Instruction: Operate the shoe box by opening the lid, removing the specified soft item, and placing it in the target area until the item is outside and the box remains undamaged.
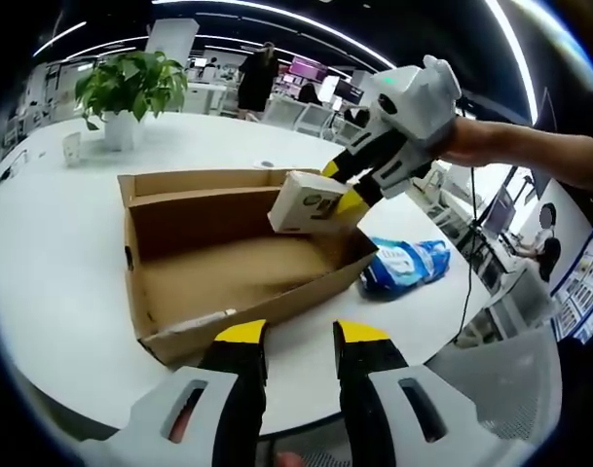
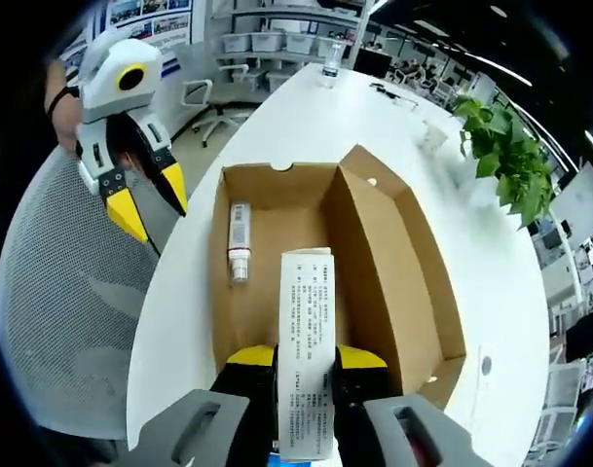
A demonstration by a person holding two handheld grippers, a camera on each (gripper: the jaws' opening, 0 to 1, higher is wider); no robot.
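An open brown cardboard shoe box (image 1: 194,216) lies on the white table, its lid flap (image 2: 386,255) standing up along one side. My right gripper (image 2: 306,358) is shut on a small white printed carton (image 2: 306,292), holding it above the box's open end; the left gripper view has this gripper (image 1: 341,187) and the carton (image 1: 309,202) over the box's far right corner. A small white tube (image 2: 239,241) lies on the box floor. My left gripper (image 1: 301,336) is open and holds nothing, near the box's front edge; from the right gripper view it (image 2: 152,202) hovers off the table's edge.
A blue and white soft packet (image 1: 403,265) lies on the round white table (image 1: 62,243) just right of the box. A potted plant (image 1: 130,88) stands at the far side. A grey mesh chair (image 2: 72,321) sits beside the table edge.
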